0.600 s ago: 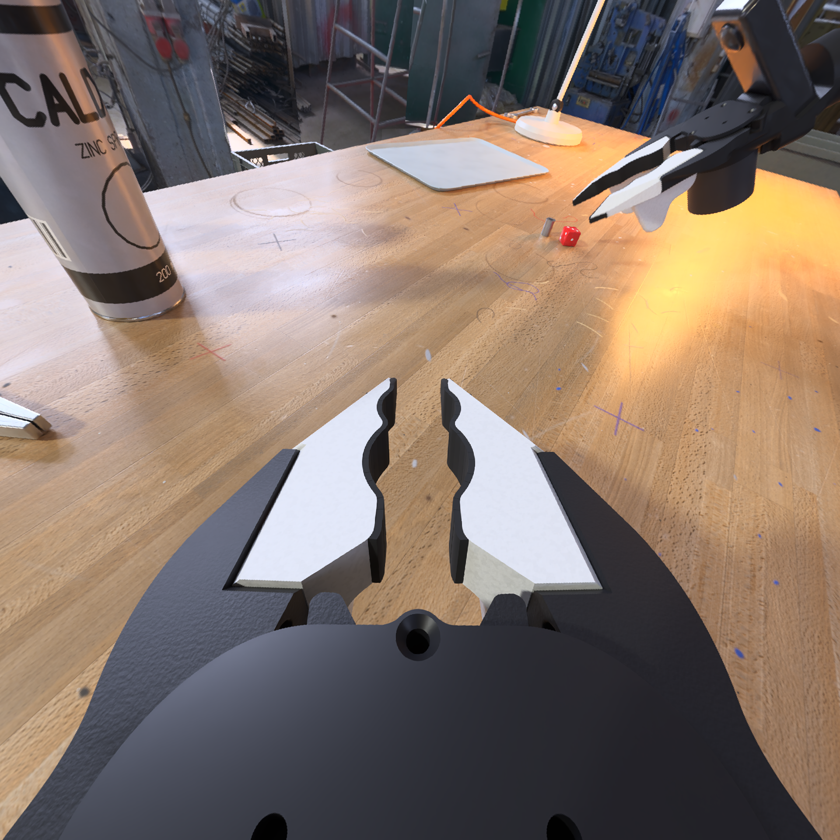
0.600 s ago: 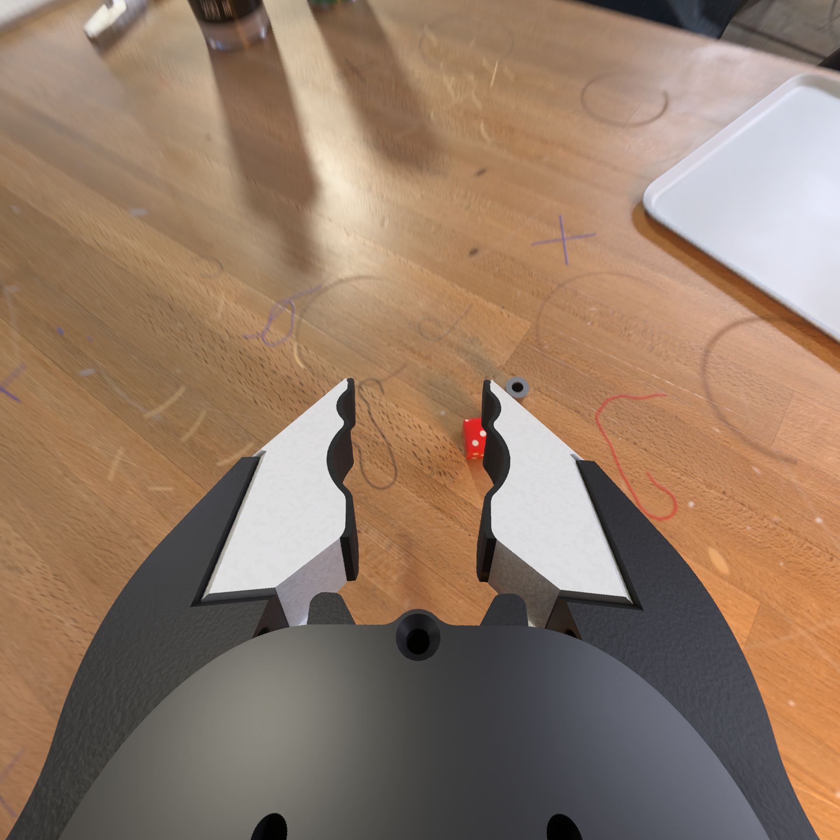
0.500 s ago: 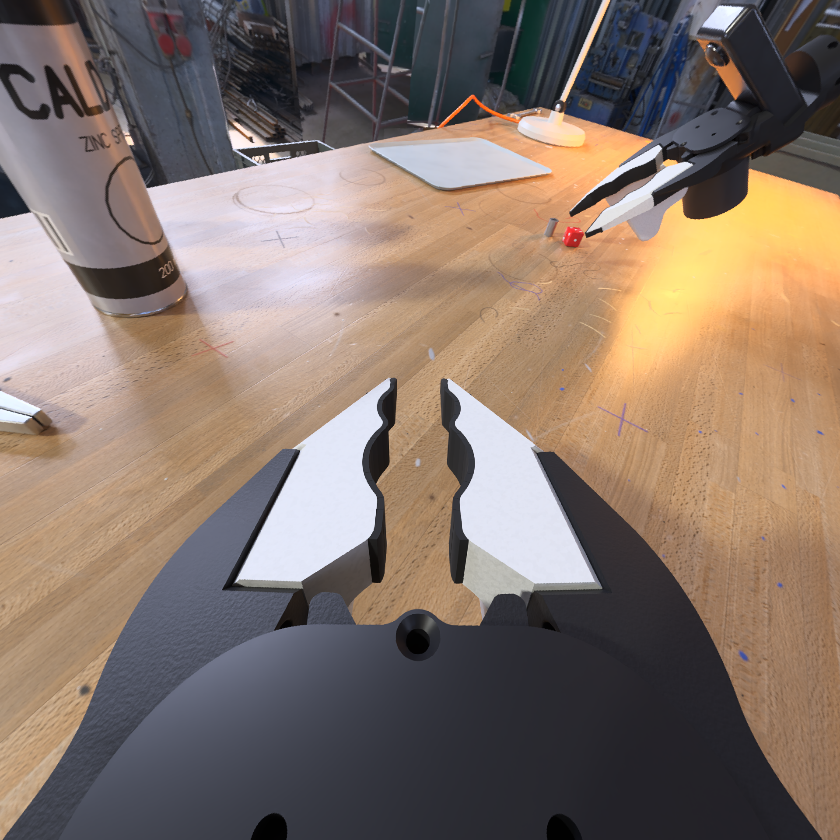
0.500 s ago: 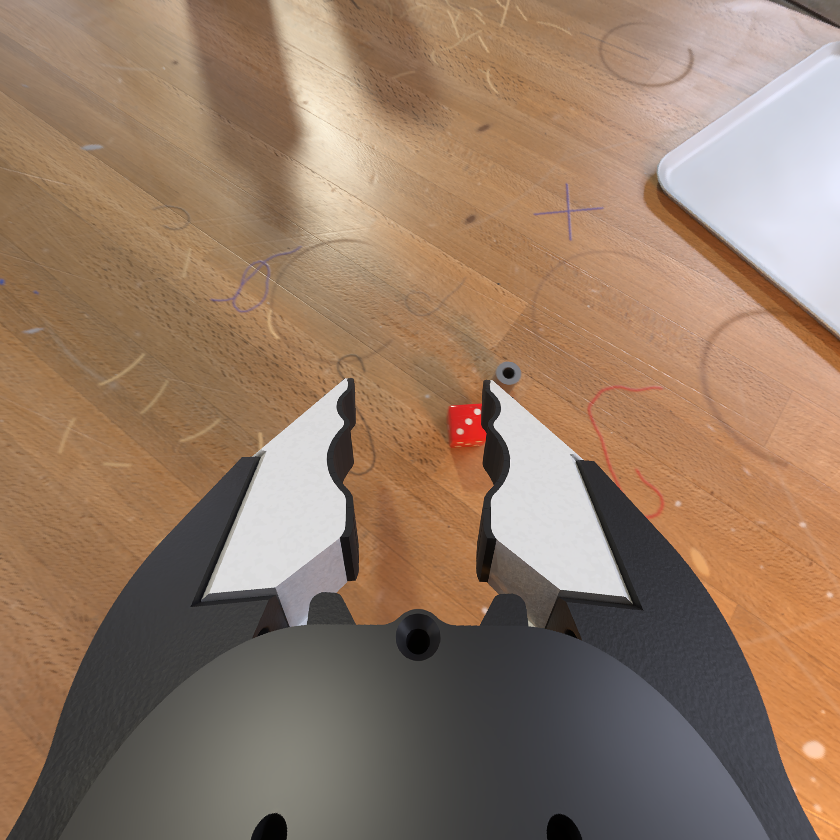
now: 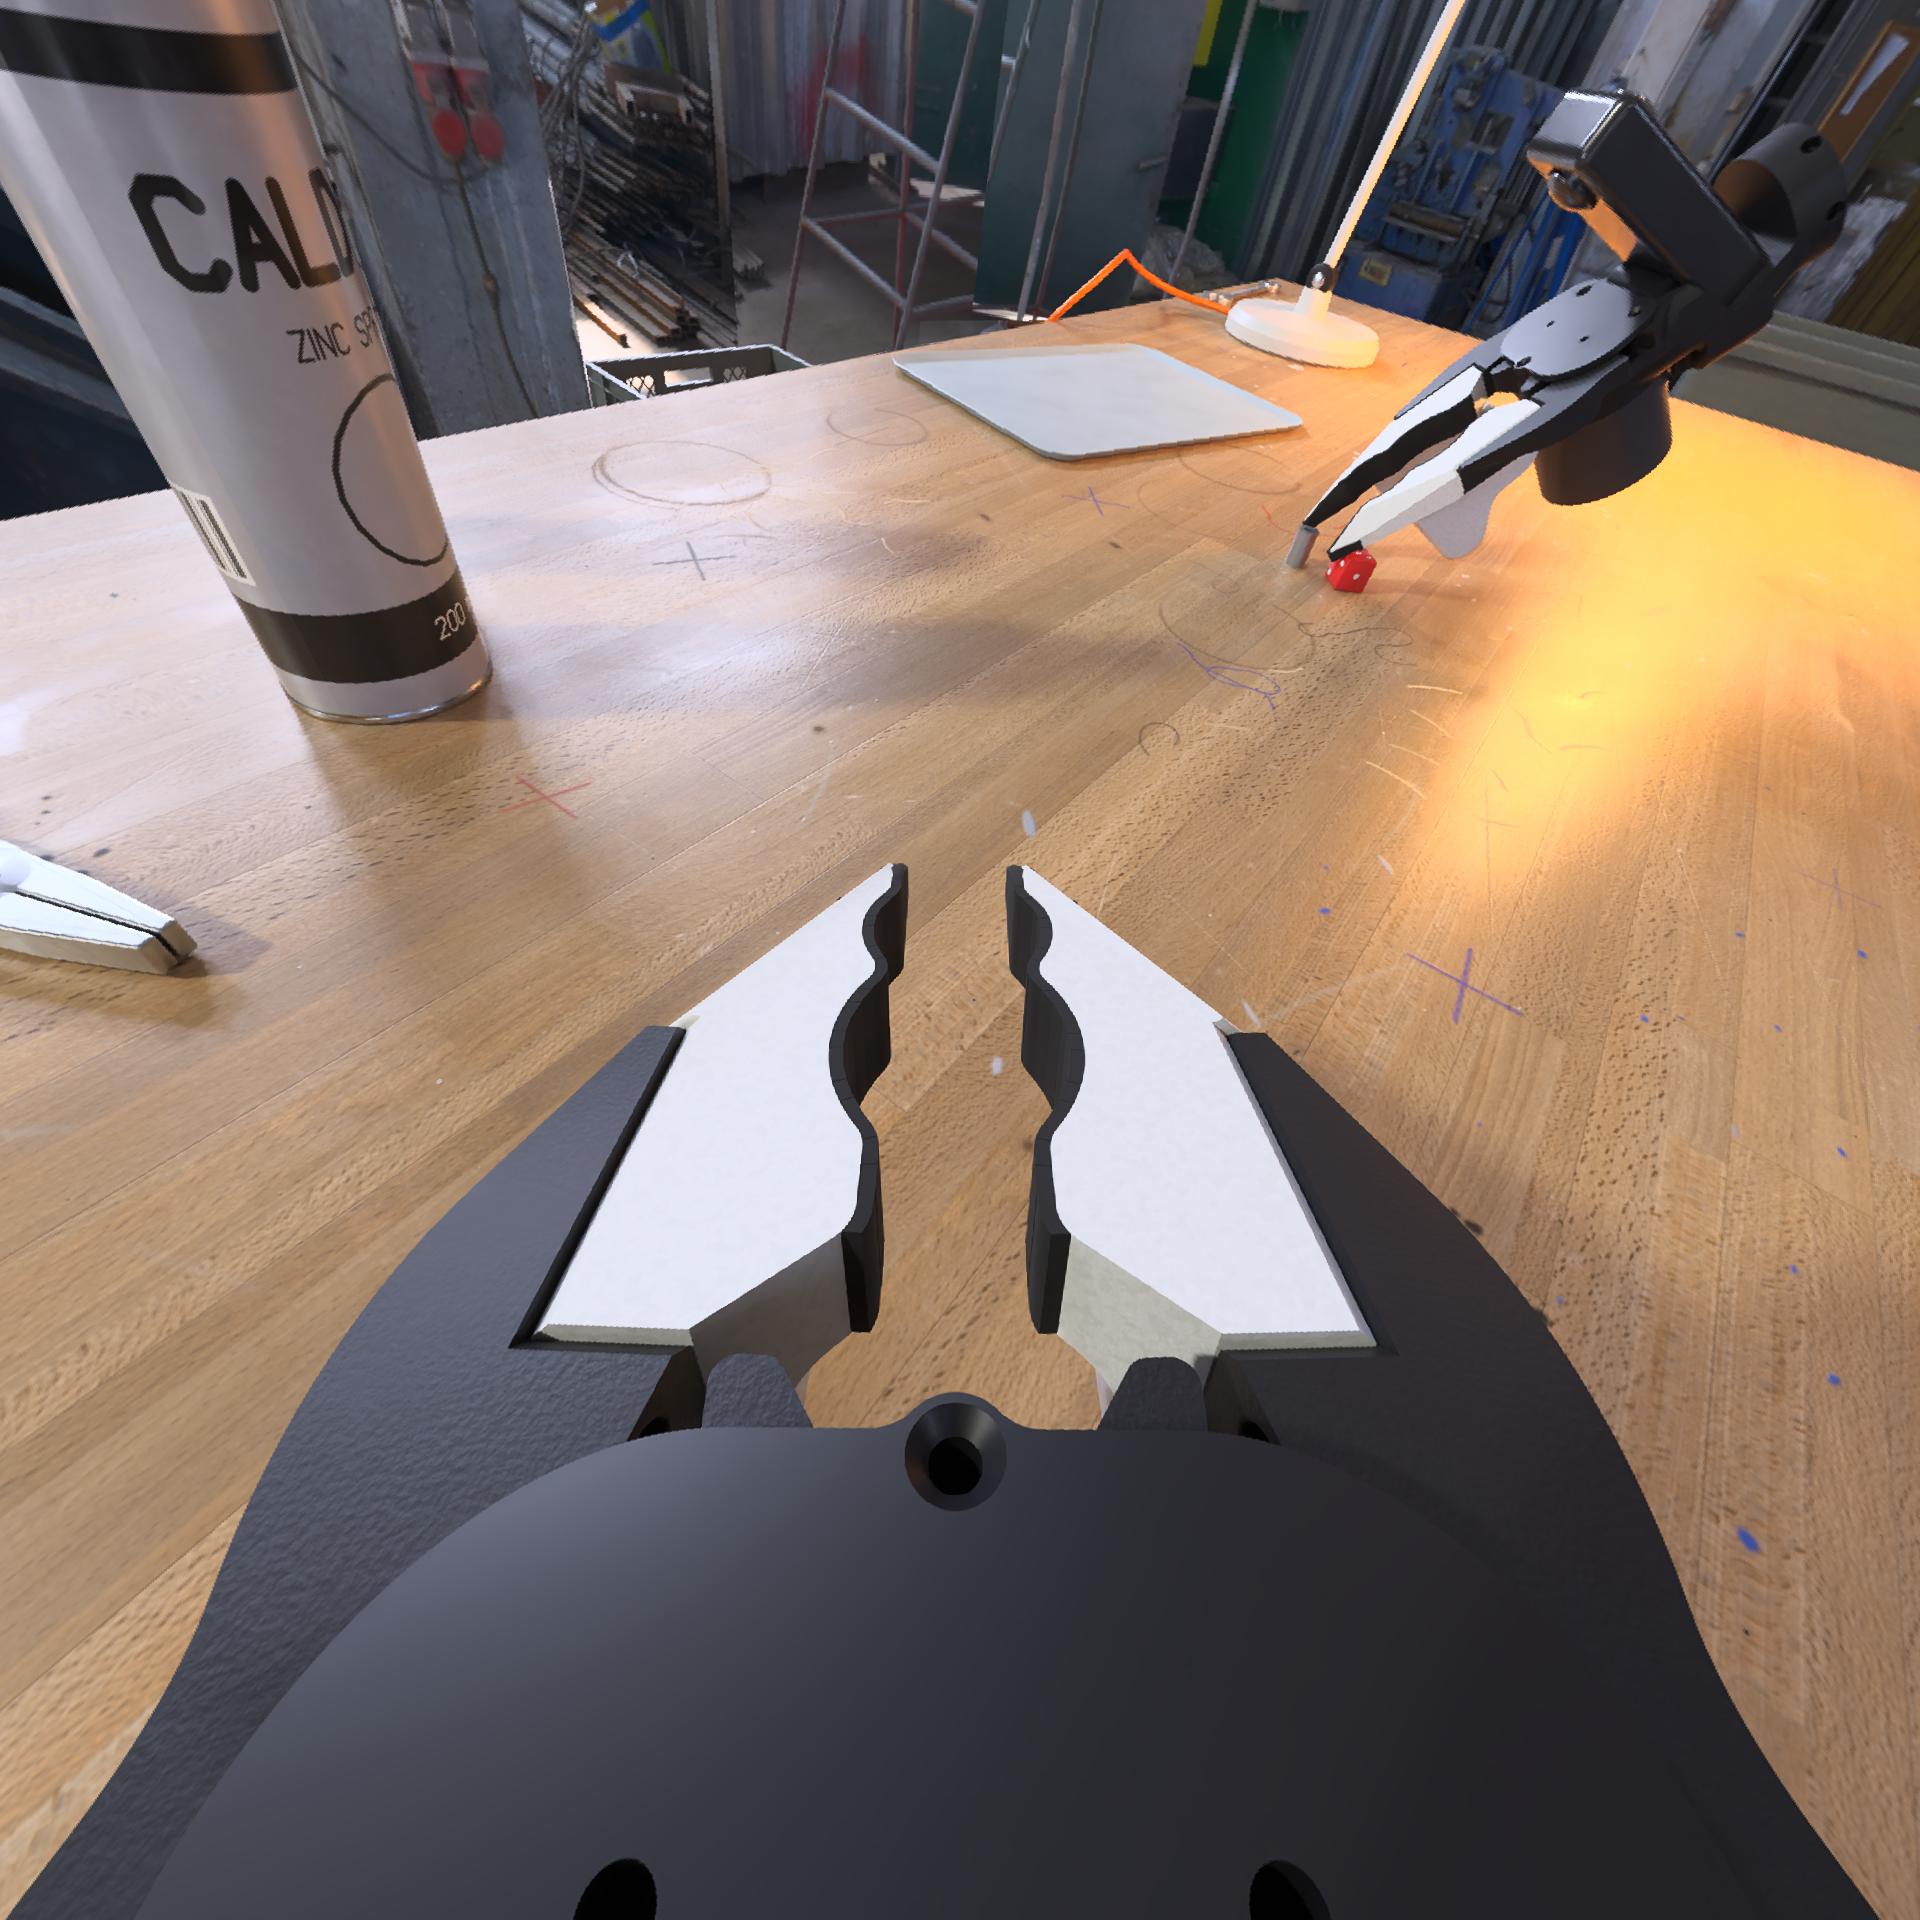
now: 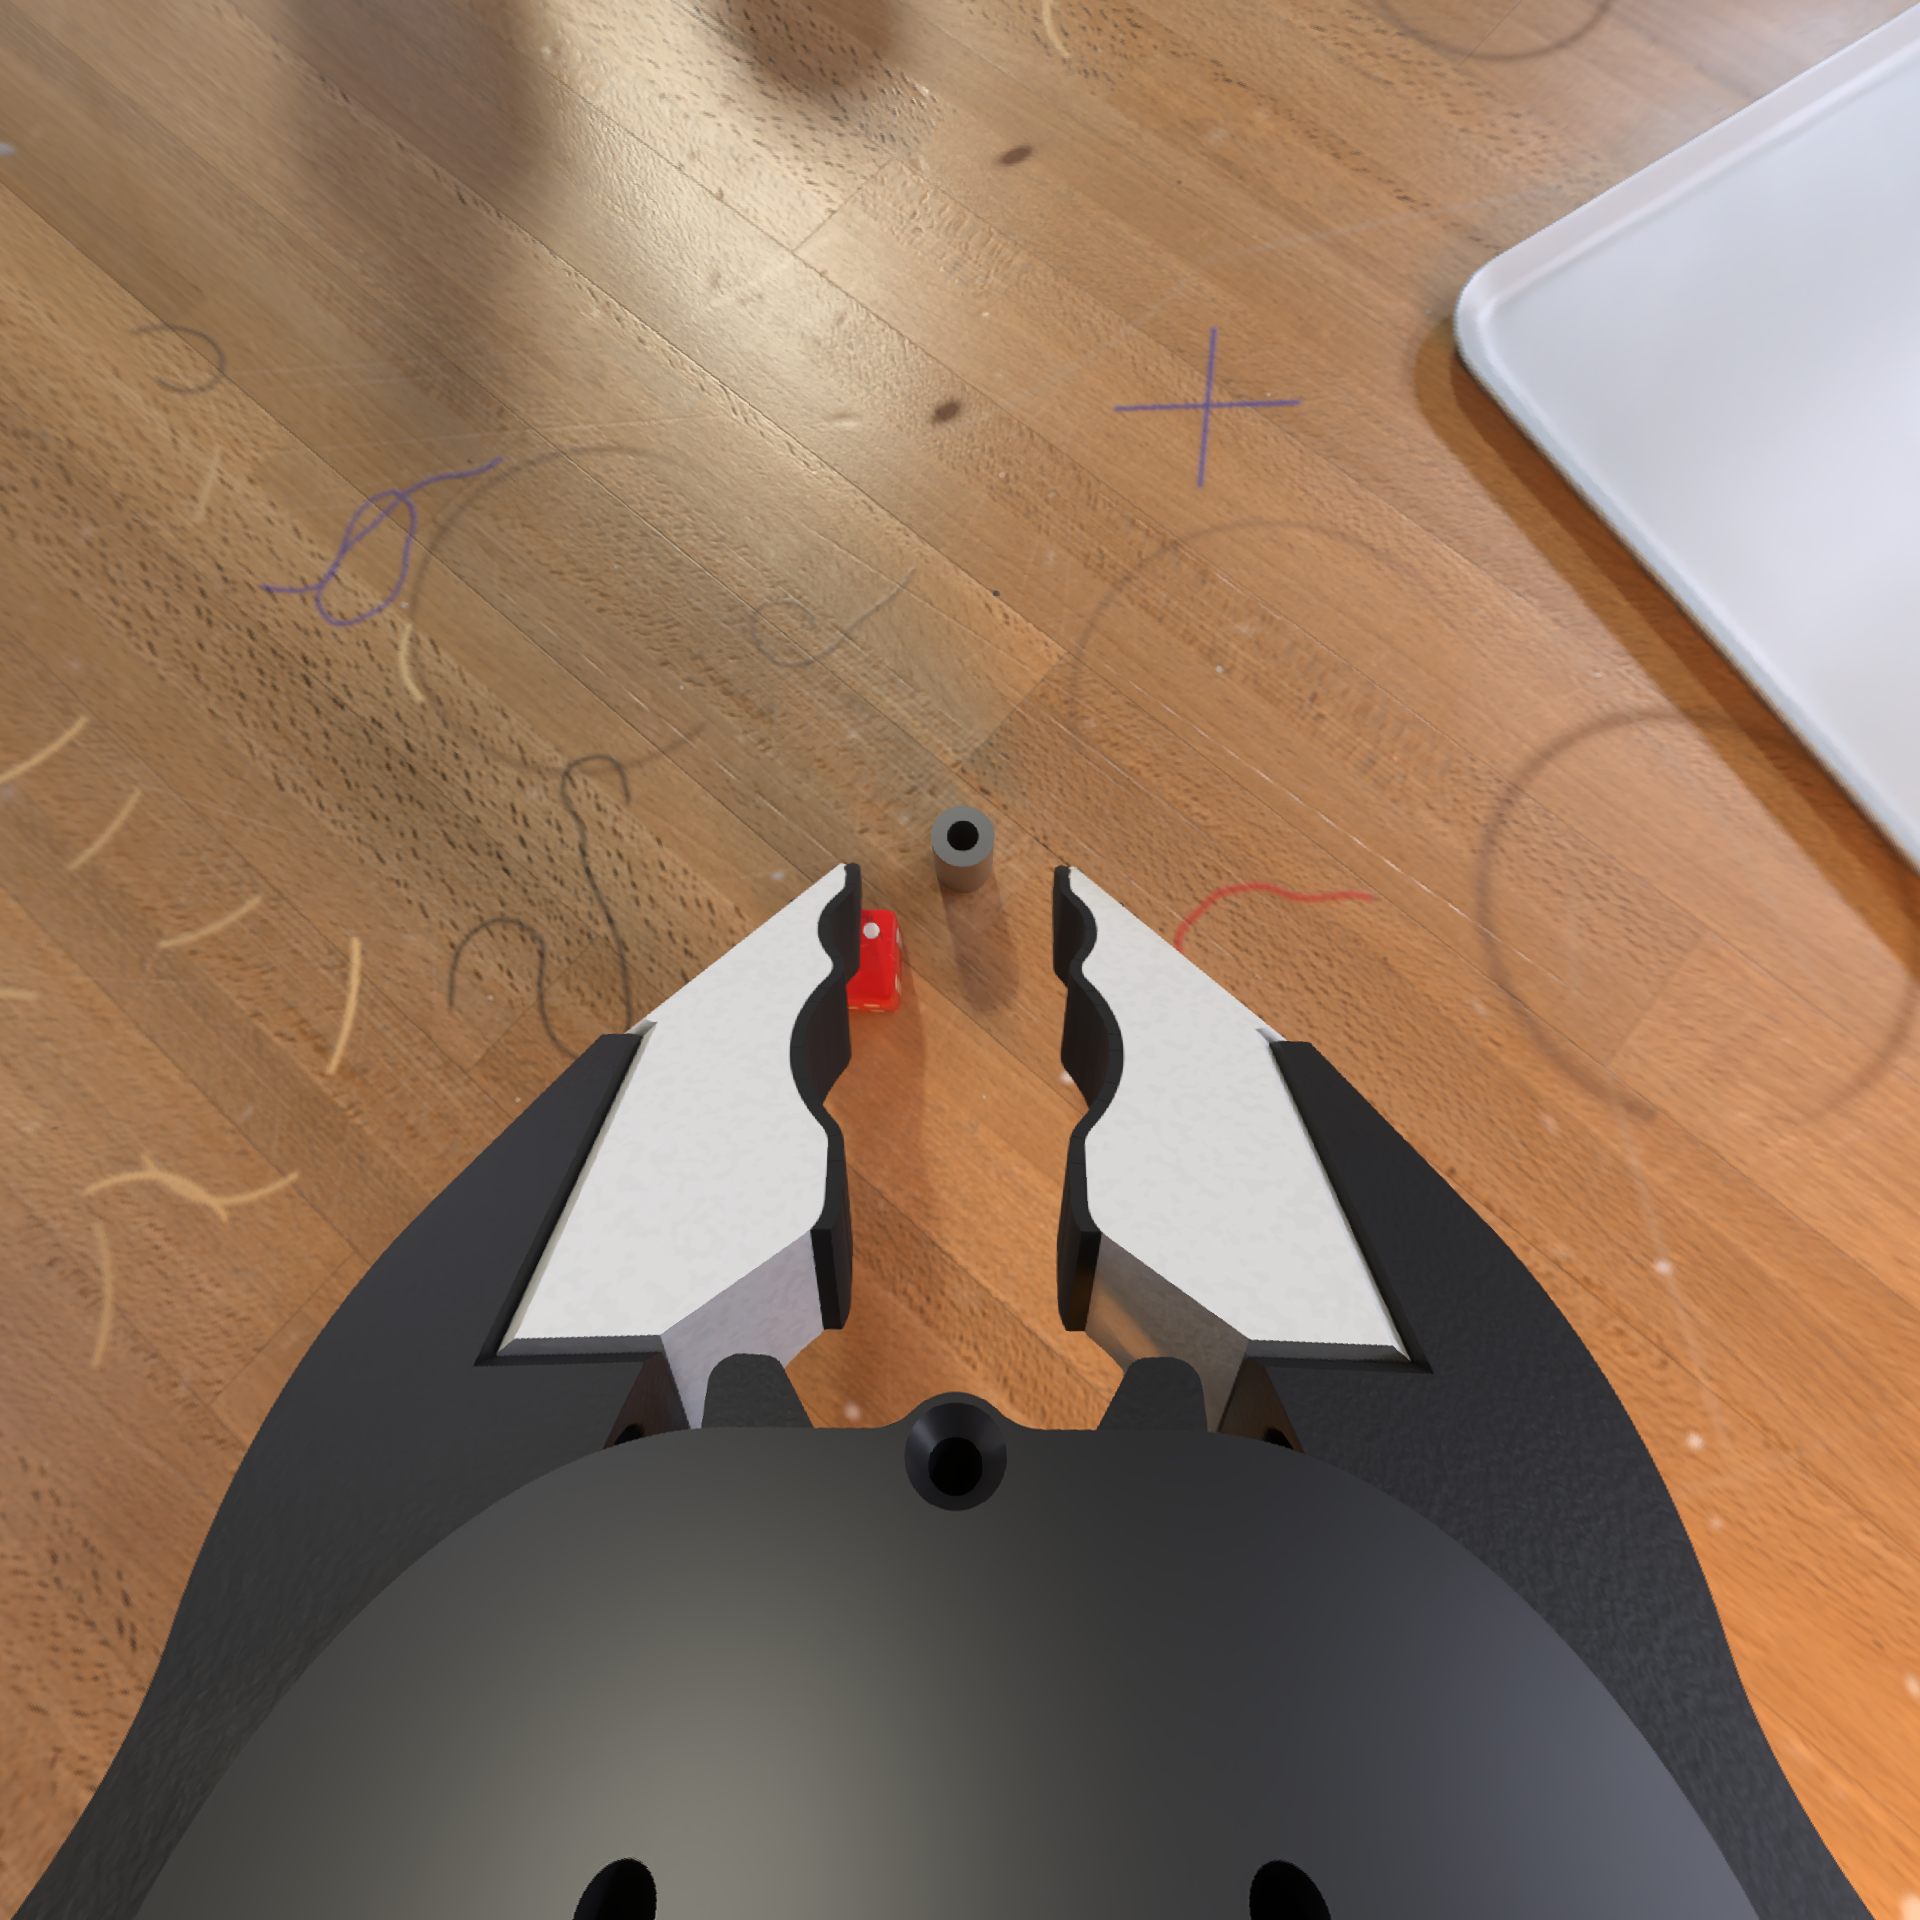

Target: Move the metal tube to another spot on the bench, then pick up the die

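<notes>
Right gripper: jaws apart, empty, low over the bench. Metal tube stands upright just beyond the tips, apparently unmoved; die beside left finger. Both steps remain. Left gripper: parted, idle.

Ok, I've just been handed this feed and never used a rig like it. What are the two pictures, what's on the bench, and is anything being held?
Each picture comes from a camera mounted on a gripper, looking forward along its two fingers. The left wrist view shows the left gripper, open and empty, over the wooden bench. Farther off in it you see the right gripper tipped down at the small parts. The right wrist view looks down between the right gripper's open fingers: the grey metal tube stands upright just past the tips, and the red die sits against the inner edge of one finger. Also on the bench: a spray can, a white tray, a lamp base. Nothing is held.
</notes>
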